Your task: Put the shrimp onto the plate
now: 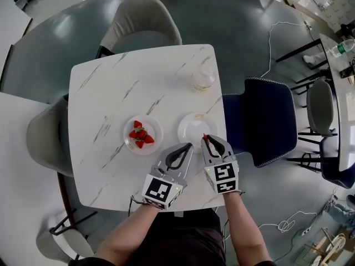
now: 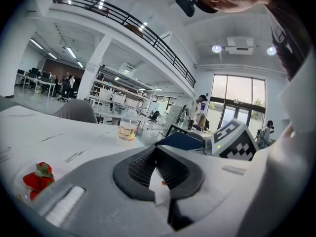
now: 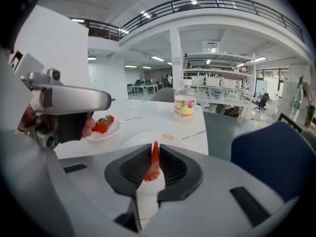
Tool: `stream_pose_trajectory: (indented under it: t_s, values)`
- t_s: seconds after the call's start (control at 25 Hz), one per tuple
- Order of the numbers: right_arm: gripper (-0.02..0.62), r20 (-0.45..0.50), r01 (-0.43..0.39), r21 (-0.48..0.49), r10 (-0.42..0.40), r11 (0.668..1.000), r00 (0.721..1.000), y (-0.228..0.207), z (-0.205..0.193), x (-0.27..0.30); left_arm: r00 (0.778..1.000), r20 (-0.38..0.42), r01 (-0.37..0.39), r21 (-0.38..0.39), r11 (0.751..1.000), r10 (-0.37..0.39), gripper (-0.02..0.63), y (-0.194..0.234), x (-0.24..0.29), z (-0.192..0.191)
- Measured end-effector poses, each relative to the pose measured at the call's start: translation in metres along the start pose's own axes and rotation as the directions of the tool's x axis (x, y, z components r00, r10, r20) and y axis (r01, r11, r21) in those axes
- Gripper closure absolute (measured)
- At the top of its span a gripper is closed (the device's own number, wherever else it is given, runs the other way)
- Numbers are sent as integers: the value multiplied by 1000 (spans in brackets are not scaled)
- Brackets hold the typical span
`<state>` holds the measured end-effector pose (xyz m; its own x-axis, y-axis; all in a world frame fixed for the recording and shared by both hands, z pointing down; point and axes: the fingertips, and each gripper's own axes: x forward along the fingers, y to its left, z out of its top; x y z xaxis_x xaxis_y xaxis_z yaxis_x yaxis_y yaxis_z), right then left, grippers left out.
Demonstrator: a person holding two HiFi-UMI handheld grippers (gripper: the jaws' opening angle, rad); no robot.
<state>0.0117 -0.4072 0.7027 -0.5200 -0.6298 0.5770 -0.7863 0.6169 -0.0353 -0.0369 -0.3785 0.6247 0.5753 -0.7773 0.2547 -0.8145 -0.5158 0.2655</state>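
1. The right gripper [image 1: 209,139] is clamped on a small orange-red shrimp [image 3: 155,164], which stands upright between the ribbed black pads with its tip poking above them.
2. From the head view, the shrimp sits at the near right rim of an empty round white plate [image 1: 194,127]. Whether it touches the plate cannot be told.
3. The left gripper [image 1: 190,146] lies just to the left of the right one, its jaws brought together with nothing between them. It rests at the near edge of the white marble-patterned square table [image 1: 111,87].
4. To the left of the empty plate, and close to it, is a second round white plate [image 1: 128,127] carrying a small heap of red strawberries [image 1: 141,134] with green tops.
5. In the right gripper view, the left gripper's body and the hand holding it cover the near side of the strawberry plate.
6. A clear plastic bottle with a yellow label [image 1: 203,79] stands near the table's far right edge, well beyond the empty plate.
7. A grey upholstered chair [image 1: 141,18] is at the far side of the table, a dark blue chair with pale piping [image 1: 269,121] at the right side, and another grey chair [image 1: 44,140] at the left.
8. The person's two bare forearms reach in from the near edge.
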Motion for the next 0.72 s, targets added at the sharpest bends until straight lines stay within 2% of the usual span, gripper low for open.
stream_pose_trajectory:
  t_s: [0.2, 0.72]
  values:
    - [543, -89, -8, -119, -2, 993, 996, 1, -11, 15, 1000, -4, -2, -12, 1000, 2, 598, 6, 5, -2]
    - [543, -220, -48, -304, -21, 951, 975, 4, -15, 34, 1000, -19, -17, -28, 999, 17, 598, 20, 11, -7]
